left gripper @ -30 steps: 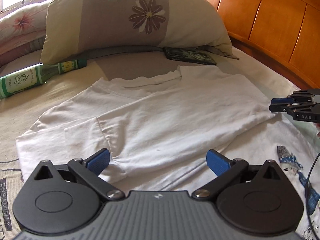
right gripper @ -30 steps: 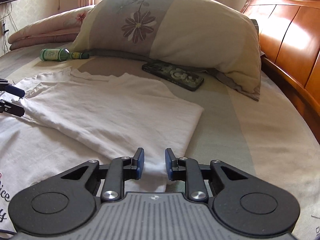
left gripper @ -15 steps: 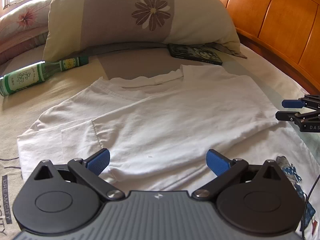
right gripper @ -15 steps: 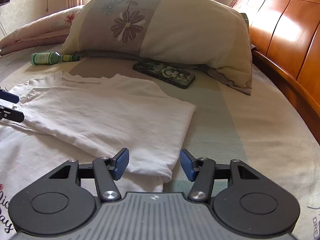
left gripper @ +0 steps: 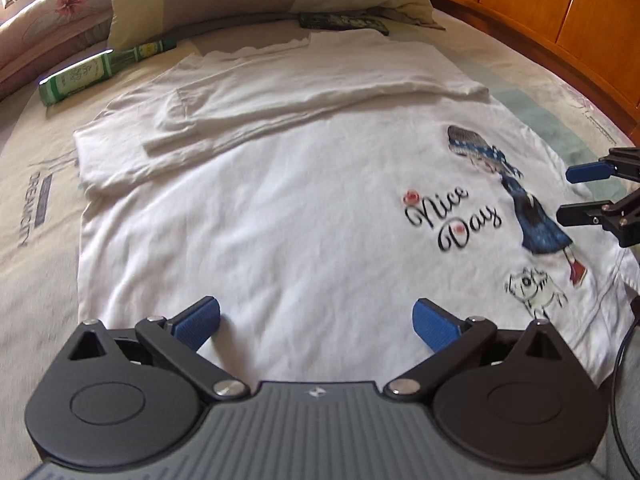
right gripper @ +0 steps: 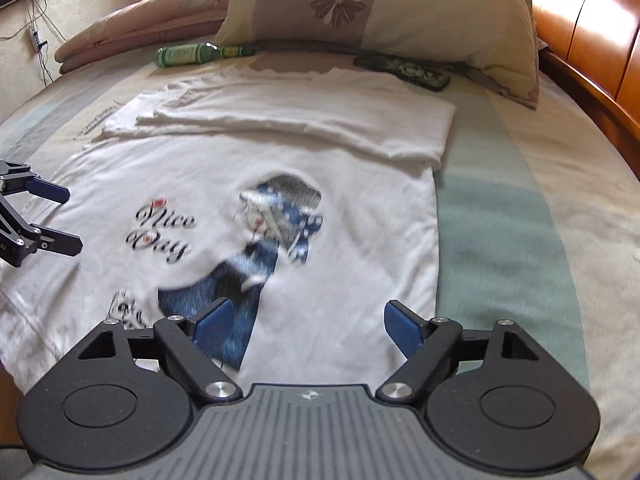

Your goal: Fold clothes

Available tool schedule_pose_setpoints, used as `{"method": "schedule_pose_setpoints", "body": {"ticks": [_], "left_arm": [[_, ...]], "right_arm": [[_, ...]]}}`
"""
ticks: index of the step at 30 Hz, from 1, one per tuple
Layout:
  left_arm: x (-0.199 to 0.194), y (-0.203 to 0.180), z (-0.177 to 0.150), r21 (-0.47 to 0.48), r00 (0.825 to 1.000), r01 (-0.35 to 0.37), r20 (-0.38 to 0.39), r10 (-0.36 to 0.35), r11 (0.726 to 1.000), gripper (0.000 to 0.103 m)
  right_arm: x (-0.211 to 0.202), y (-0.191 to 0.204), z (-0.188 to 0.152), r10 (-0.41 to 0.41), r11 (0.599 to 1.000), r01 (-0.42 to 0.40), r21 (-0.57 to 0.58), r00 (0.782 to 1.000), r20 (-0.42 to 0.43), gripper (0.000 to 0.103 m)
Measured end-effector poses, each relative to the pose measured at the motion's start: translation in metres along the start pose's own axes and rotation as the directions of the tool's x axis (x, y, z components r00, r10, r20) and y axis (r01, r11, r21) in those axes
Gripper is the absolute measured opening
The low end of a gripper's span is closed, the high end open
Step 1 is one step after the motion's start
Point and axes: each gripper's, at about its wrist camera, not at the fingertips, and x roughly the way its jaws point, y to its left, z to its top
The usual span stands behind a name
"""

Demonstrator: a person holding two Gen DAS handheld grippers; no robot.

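Observation:
A white T-shirt lies flat on the bed, its far part folded over into a band. A "Nice Day" print with a blue cartoon figure faces up. My left gripper hovers open above the shirt's near edge, nothing between its blue pads. My right gripper is also open and empty, over the near part of the print. Each gripper appears at the edge of the other's view: the right gripper, the left gripper.
A flowered pillow leans at the head of the bed. A green bottle and a dark phone lie just beyond the shirt. The wooden headboard curves along the right. A folded quilt sits at the back left.
Both grippers have pulled back toward the near edge, so the printed lower part of the shirt now shows. The right gripper let go of the folded edge and opened wide.

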Motion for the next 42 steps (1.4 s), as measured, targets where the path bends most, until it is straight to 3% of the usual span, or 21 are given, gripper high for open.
{"method": "schedule_pose_setpoints", "body": {"ticks": [4,11,18,25,29,35,38,41,42], "left_arm": [[-0.018,0.004,-0.022,-0.066,1.0,-0.007,-0.011,0.007,0.998,0.102],[-0.037,0.007,-0.042,-0.137,1.0,0.024,0.02,-0.022,0.99,0.102],[-0.02,0.029,-0.007,-0.129,0.999,0.028,0.046,-0.023,0.991,0.102],[-0.001,0.052,0.03,-0.116,0.997,0.029,0.073,-0.021,0.993,0.102],[0.009,0.066,0.051,-0.108,0.996,0.029,0.088,-0.02,0.994,0.102],[0.045,0.081,0.054,-0.131,0.999,0.014,0.033,-0.01,0.991,0.102],[0.042,0.087,0.045,-0.104,0.999,-0.004,0.043,0.009,0.995,0.102],[0.033,0.102,0.045,-0.16,0.998,-0.061,0.008,0.063,0.985,0.102],[0.025,0.104,0.045,-0.183,0.998,-0.05,0.017,0.054,0.982,0.102]], "right_arm": [[-0.017,0.009,-0.025,-0.017,0.999,0.017,0.044,1.0,0.001,0.093],[-0.05,0.034,-0.021,-0.002,0.992,-0.007,0.126,0.997,0.071,0.098],[-0.035,0.075,-0.018,0.02,0.996,-0.023,0.087,0.999,0.032,0.102],[-0.008,0.083,-0.028,0.015,0.983,-0.01,0.181,0.999,-0.031,0.103],[-0.007,0.089,-0.031,-0.003,0.99,0.007,0.141,1.0,-0.03,0.103],[-0.007,0.089,-0.033,-0.007,0.991,0.009,0.13,1.0,-0.02,0.103],[-0.008,0.088,-0.034,0.0,0.992,0.002,0.13,1.0,-0.014,0.103],[-0.008,0.089,-0.034,-0.003,0.992,0.004,0.124,1.0,-0.013,0.103],[-0.008,0.09,-0.034,-0.008,0.992,0.009,0.126,1.0,-0.012,0.103]]}}
